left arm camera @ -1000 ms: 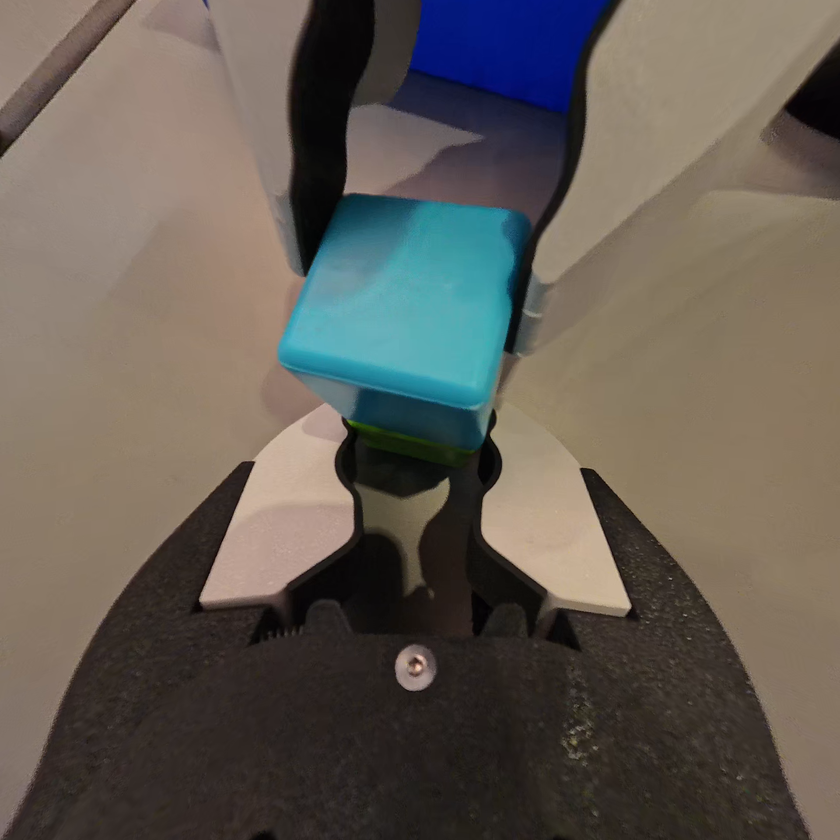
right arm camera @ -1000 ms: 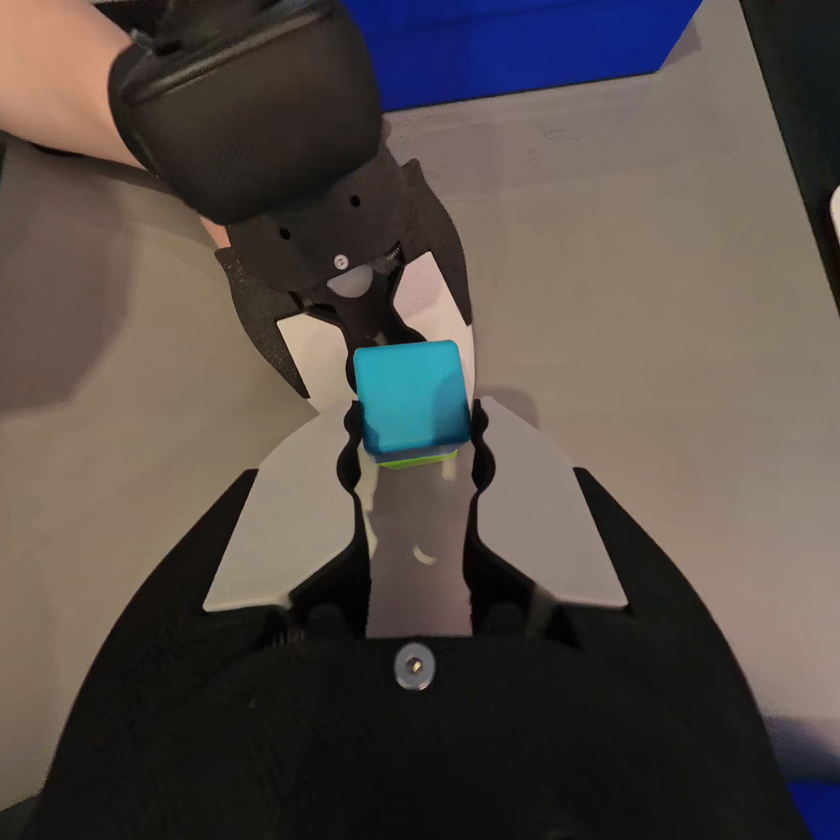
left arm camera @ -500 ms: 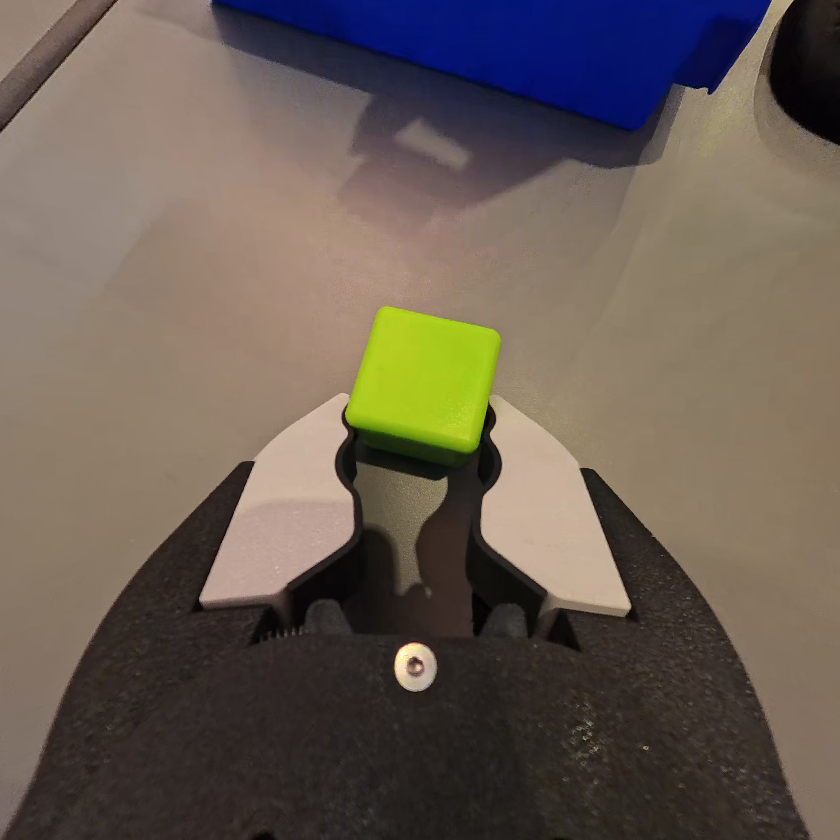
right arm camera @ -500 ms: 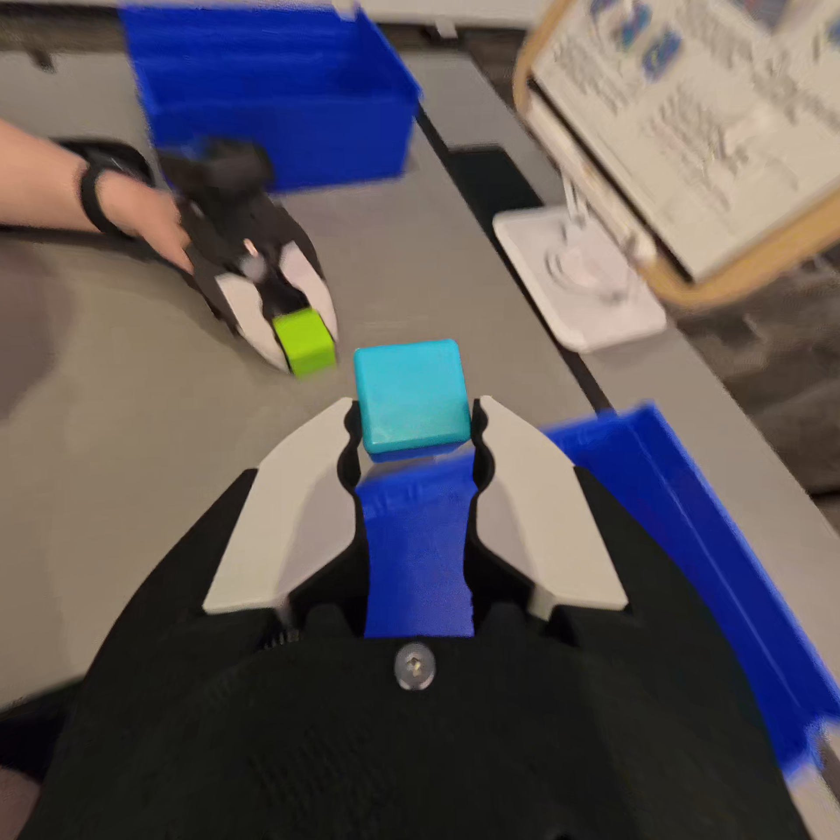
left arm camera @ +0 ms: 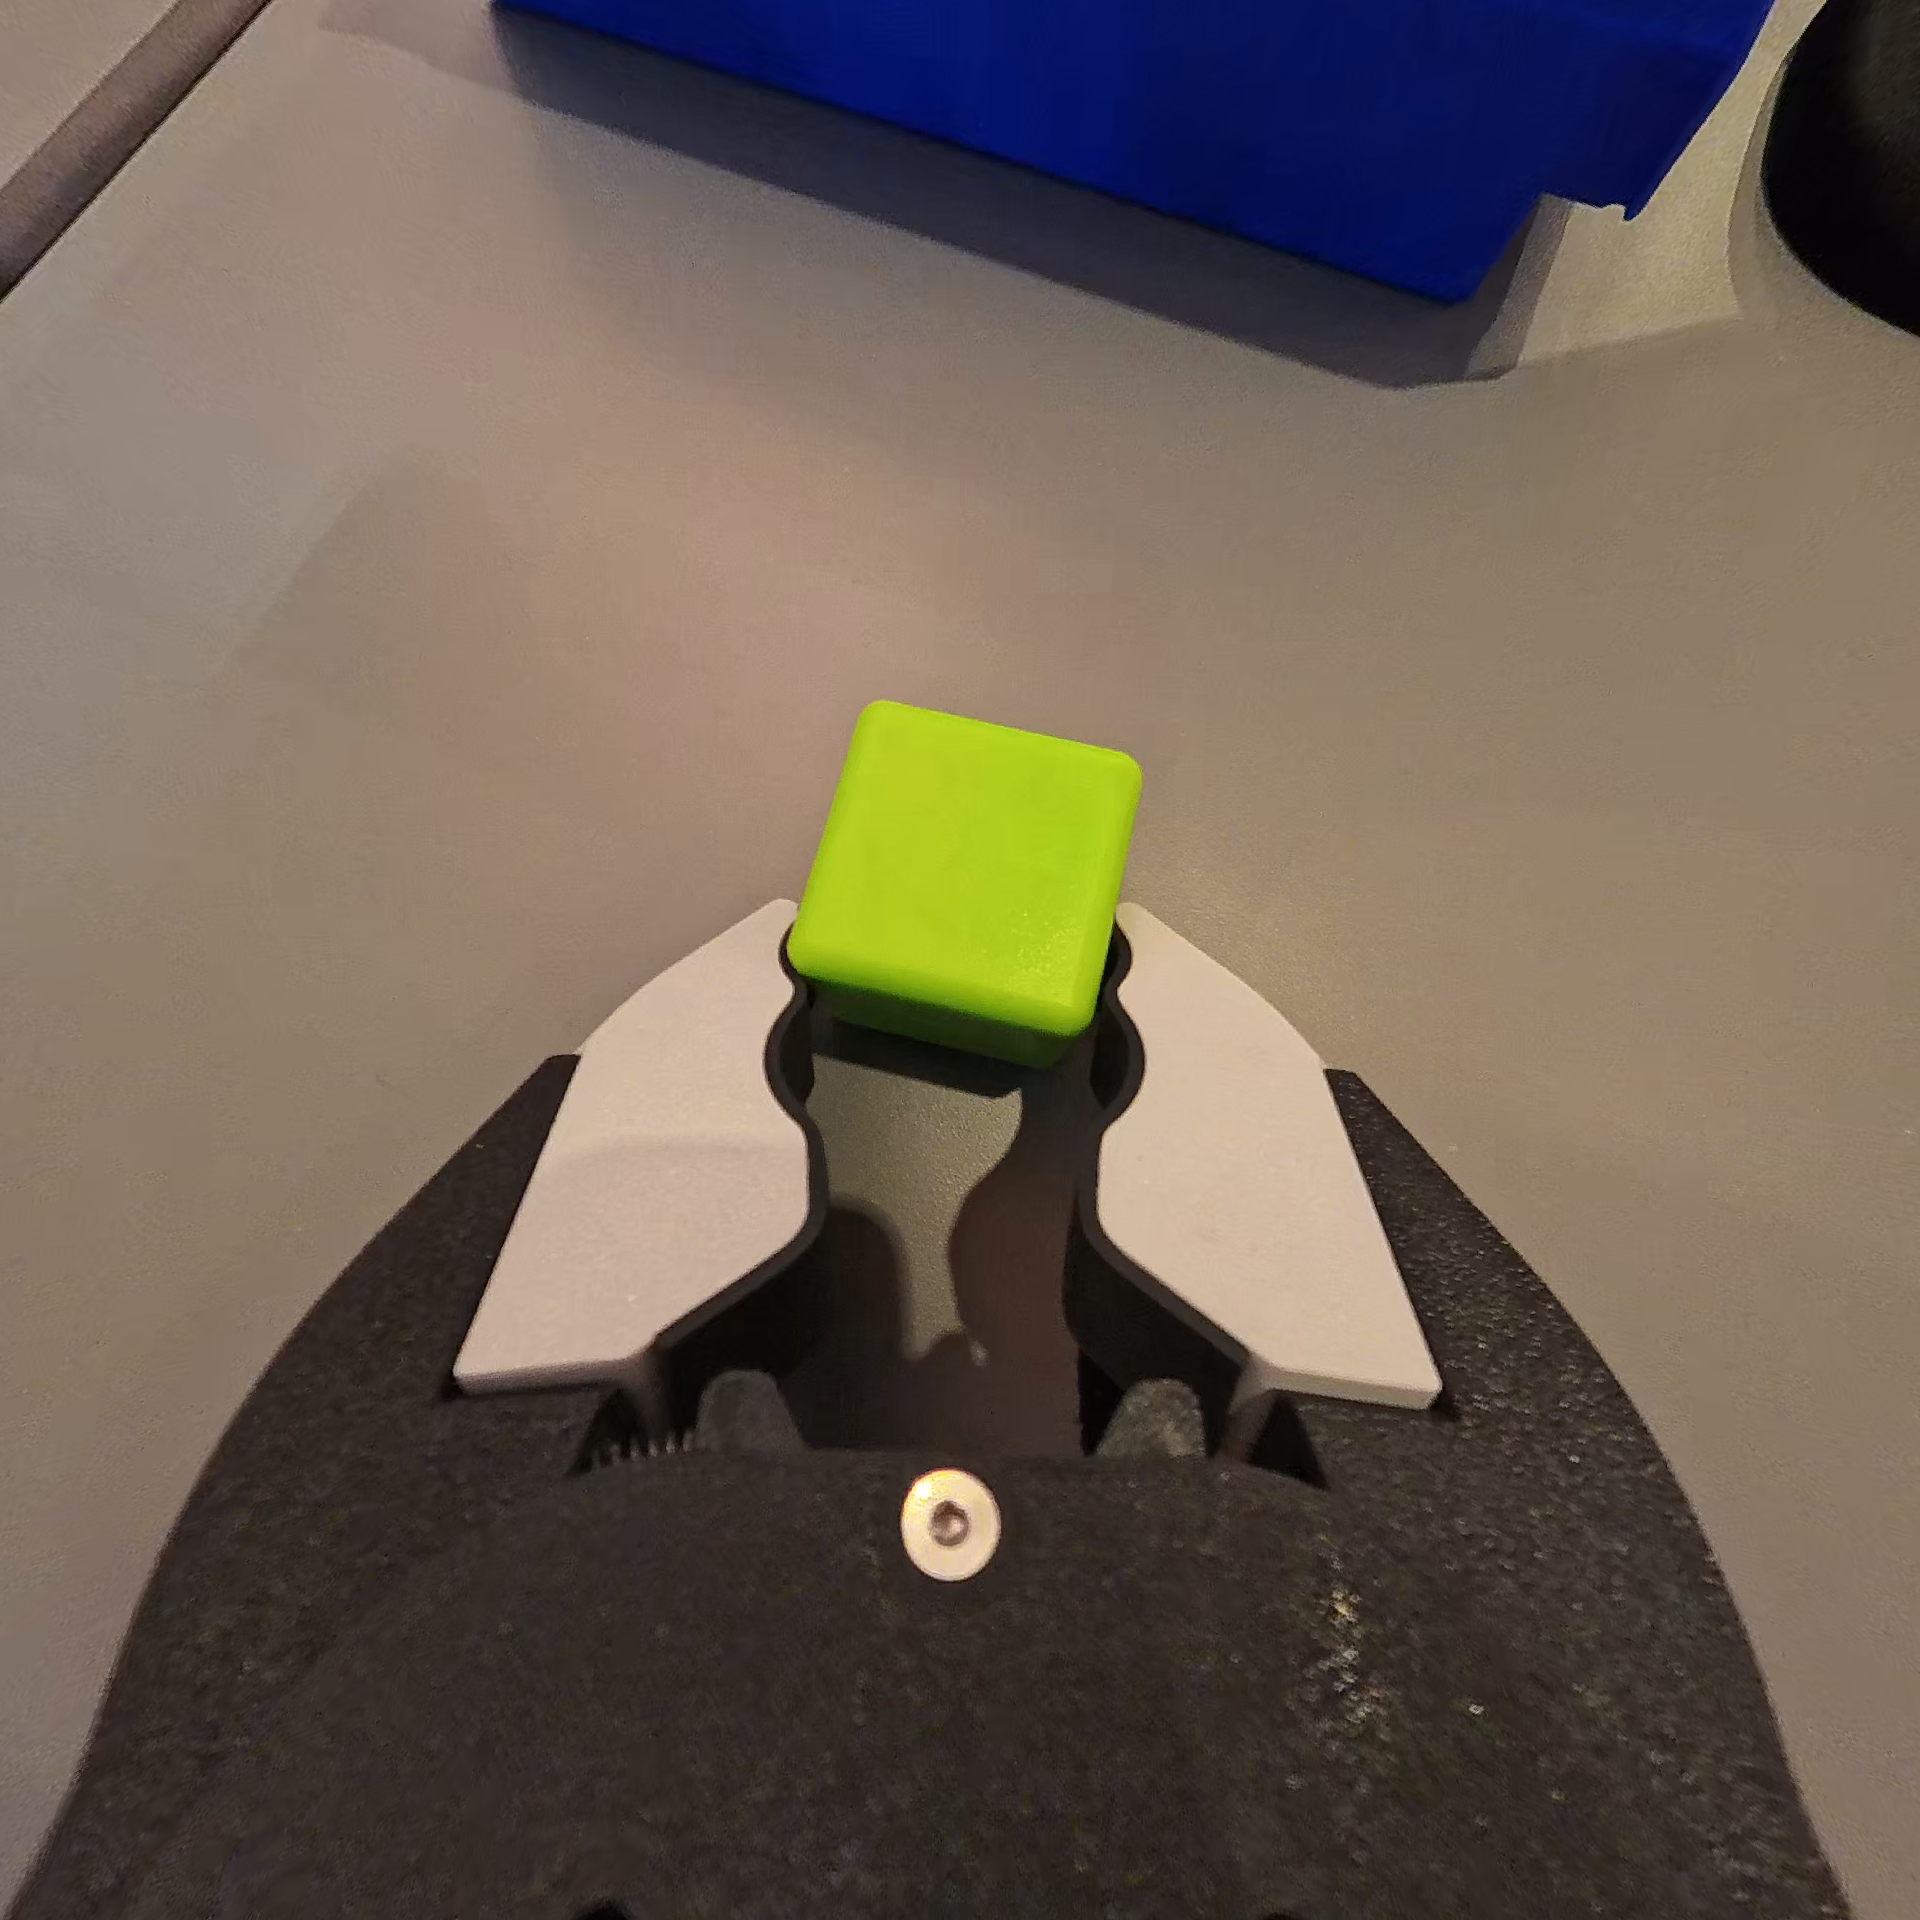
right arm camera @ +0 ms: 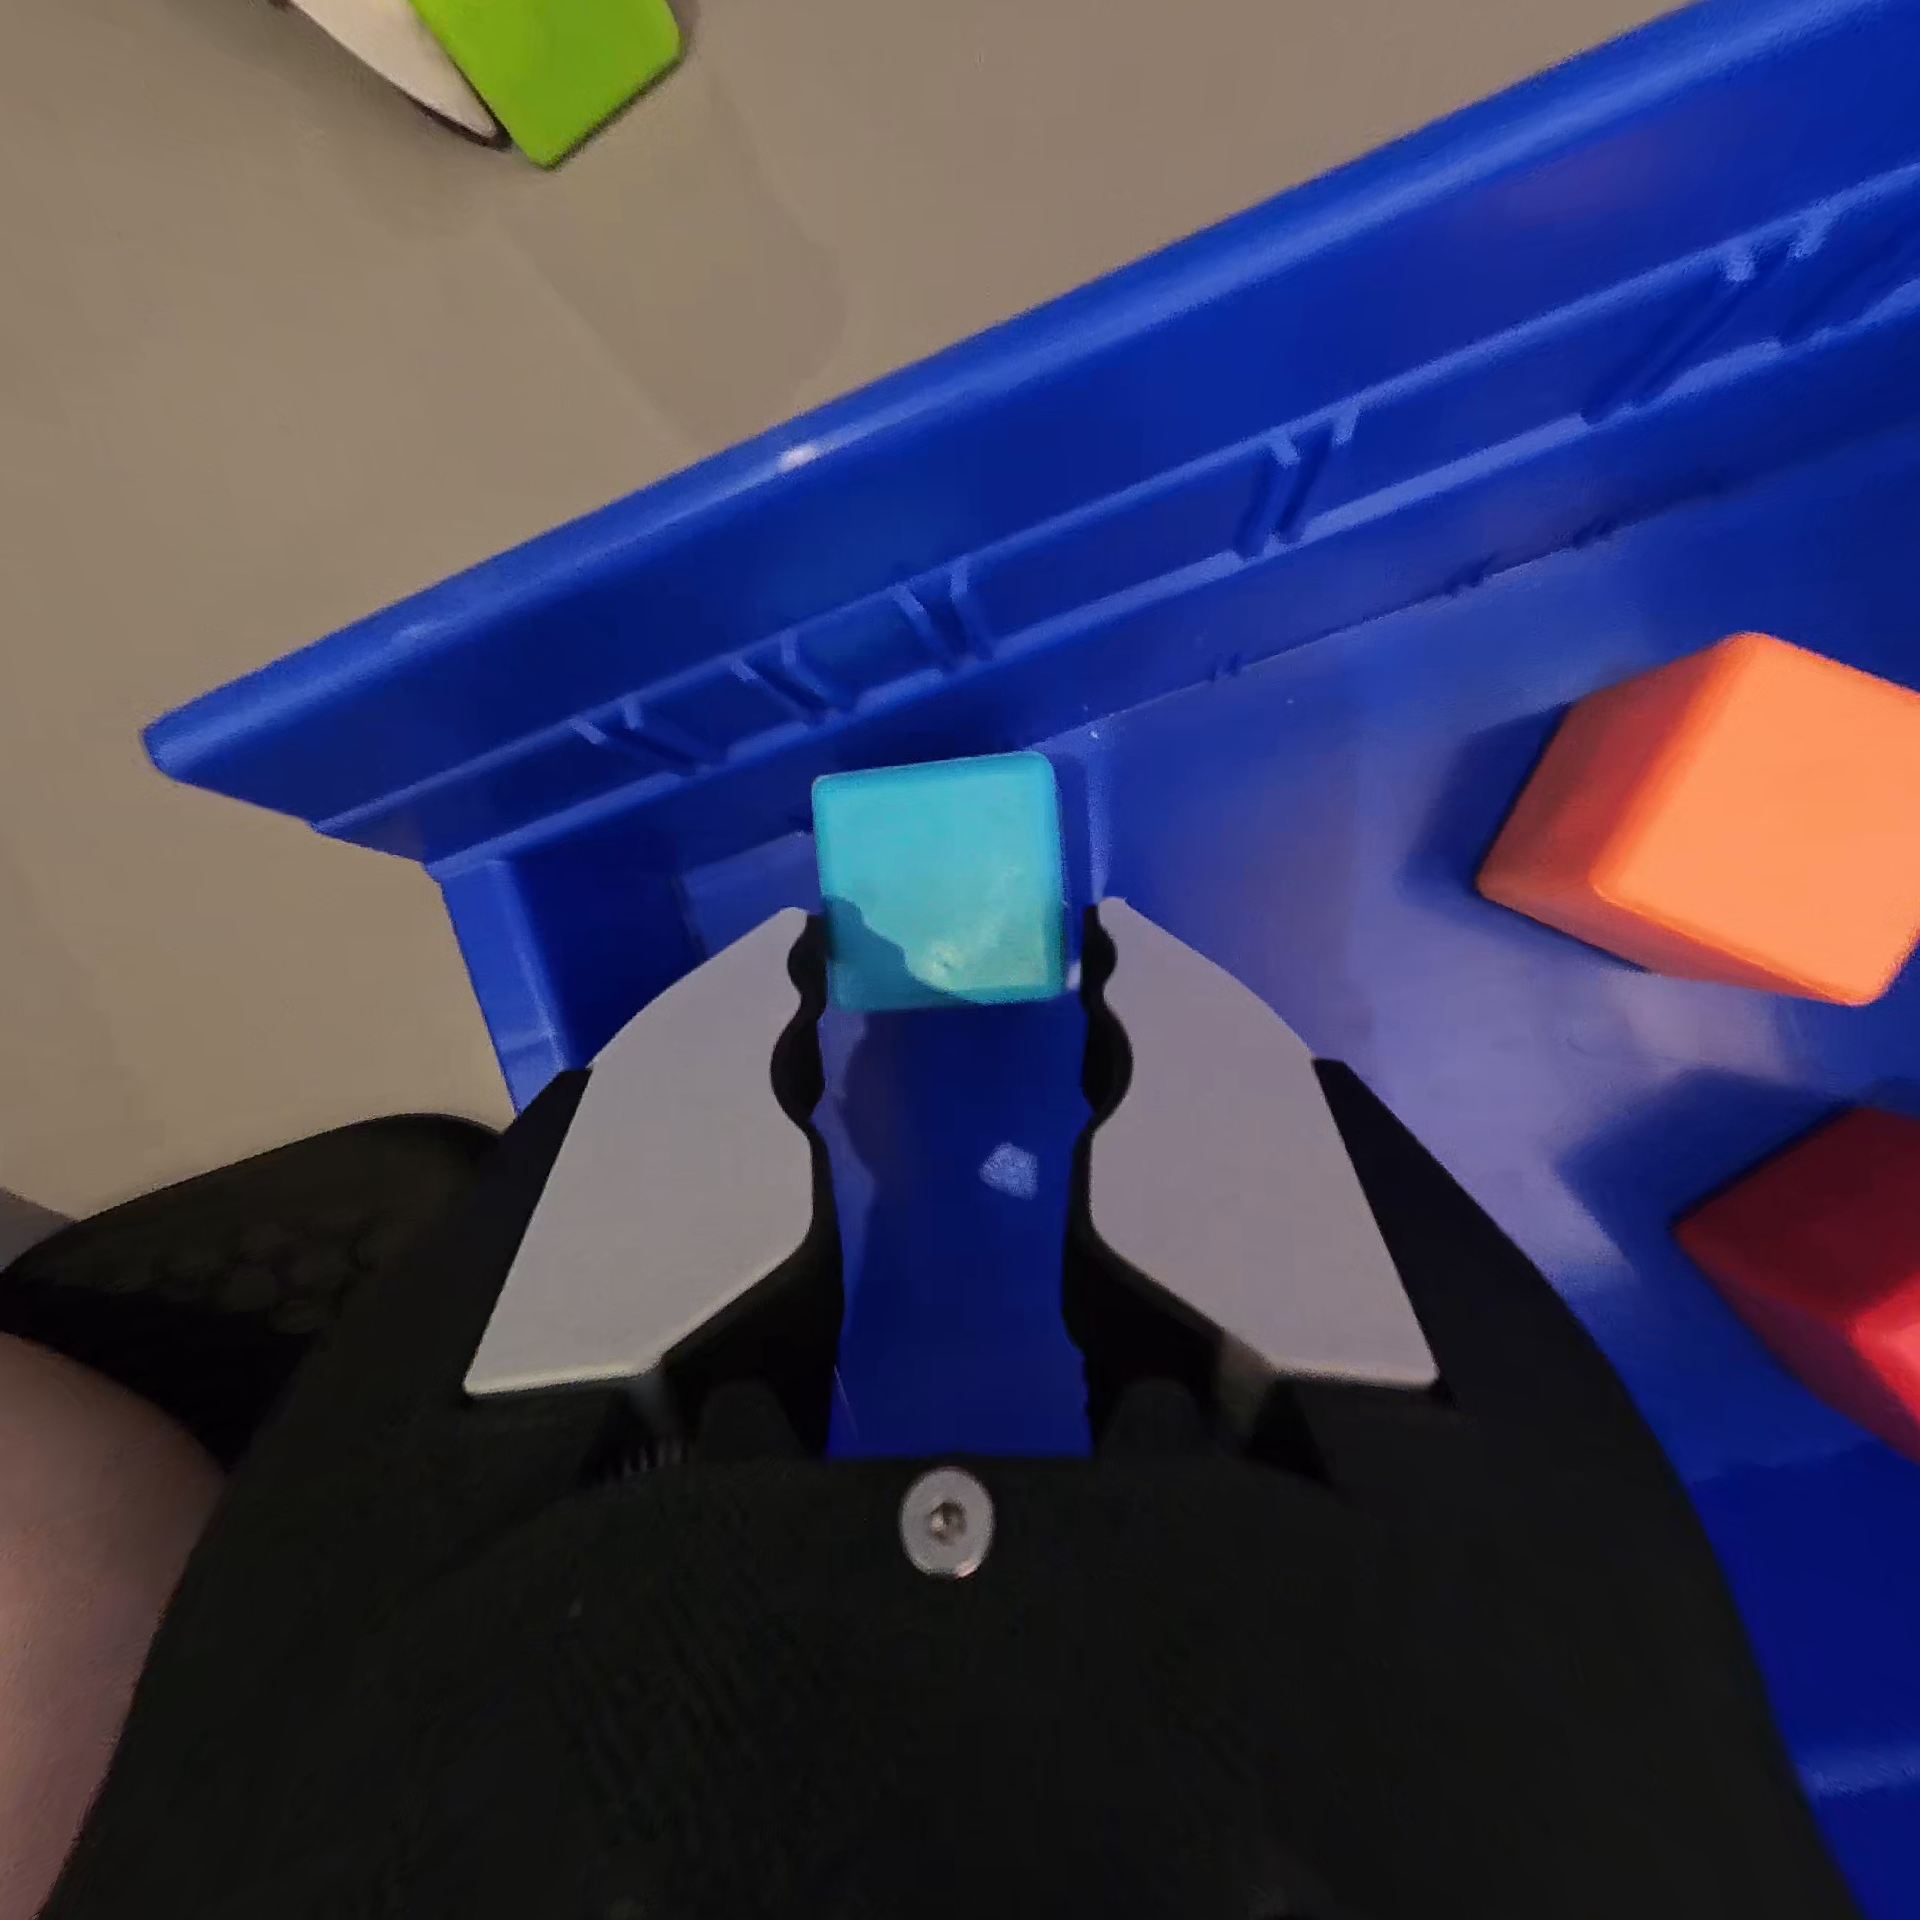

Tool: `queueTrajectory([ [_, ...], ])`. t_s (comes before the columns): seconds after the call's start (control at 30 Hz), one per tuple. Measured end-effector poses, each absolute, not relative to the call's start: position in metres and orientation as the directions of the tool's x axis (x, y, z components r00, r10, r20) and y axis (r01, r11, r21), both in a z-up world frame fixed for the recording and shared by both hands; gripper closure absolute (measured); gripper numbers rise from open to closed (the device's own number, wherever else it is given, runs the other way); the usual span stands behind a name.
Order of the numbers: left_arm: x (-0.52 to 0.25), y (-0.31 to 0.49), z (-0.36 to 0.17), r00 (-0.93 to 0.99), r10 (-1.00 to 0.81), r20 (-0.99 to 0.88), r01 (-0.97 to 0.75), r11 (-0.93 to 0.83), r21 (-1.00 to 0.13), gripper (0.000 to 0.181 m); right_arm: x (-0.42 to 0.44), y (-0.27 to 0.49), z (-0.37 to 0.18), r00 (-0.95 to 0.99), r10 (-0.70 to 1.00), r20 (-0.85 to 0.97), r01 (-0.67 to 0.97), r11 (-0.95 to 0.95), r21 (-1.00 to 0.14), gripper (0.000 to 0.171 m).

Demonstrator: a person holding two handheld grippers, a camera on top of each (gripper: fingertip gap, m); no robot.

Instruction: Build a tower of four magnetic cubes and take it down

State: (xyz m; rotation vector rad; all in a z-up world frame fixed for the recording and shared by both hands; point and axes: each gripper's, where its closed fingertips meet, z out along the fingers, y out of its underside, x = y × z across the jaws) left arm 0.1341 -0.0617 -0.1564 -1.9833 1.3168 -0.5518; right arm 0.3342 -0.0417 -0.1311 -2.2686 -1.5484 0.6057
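Note:
My left gripper (left arm camera: 956, 935) is shut on a lime green cube (left arm camera: 961, 873) that rests on the grey table (left arm camera: 416, 623). The green cube also shows at the top left of the right wrist view (right arm camera: 561, 73), with a left fingertip (right arm camera: 416, 52) beside it. My right gripper (right arm camera: 940, 935) is shut on a teal cube (right arm camera: 935, 883) and holds it over the inside of a blue bin (right arm camera: 935, 499), near the bin's corner. An orange cube (right arm camera: 1714, 821) and a red cube (right arm camera: 1829, 1268) lie in that bin to the right.
A second blue bin (left arm camera: 1143, 114) stands at the far side of the table in the left wrist view, with a dark object (left arm camera: 1849, 156) at its right. A person's forearm (right arm camera: 73, 1538) shows at the lower left of the right wrist view. My hands' fingertips stand some 20 cm from each other.
The right gripper lifted the teal cube off the green cube and carried it away to the right, over the blue bin. The left gripper has kept its hold on the green cube on the table.

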Motion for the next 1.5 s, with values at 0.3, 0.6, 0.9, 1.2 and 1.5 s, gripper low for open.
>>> queueTrajectory([
  [0.3, 0.141, -0.055, -0.127, 0.427, -0.899, -0.094, -0.554, -0.178, -0.814, 0.130, 0.341, -0.009, -0.042, 0.555, 0.832, -0.006, 0.599, -0.404, -0.692, 0.121],
  [0.6, 0.145, -0.042, -0.019, 0.533, -0.759, -0.375, -0.506, 0.070, -0.860, 0.130, 0.183, -0.036, 0.055, 0.348, 0.850, -0.394, 0.182, -0.474, -0.862, 0.129],
  [0.9, 0.155, -0.050, -0.001, 0.534, -0.730, -0.426, -0.478, 0.154, -0.865, 0.130, 0.139, -0.053, 0.011, 0.255, 0.729, -0.636, 0.266, -0.685, -0.678, 0.122],
  [1.2, 0.146, -0.059, -0.030, 0.472, -0.797, -0.377, -0.589, 0.032, -0.807, 0.118, 0.268, -0.028, -0.016, 0.665, 0.709, -0.234, 0.482, -0.646, -0.592, 0.124],
  [1.5, 0.108, -0.061, 0.017, 0.524, -0.803, -0.283, -0.520, -0.038, -0.854, 0.121, 0.435, -0.029, -0.104, 0.930, 0.368, -0.002, 0.363, -0.918, -0.158, 0.125],
])
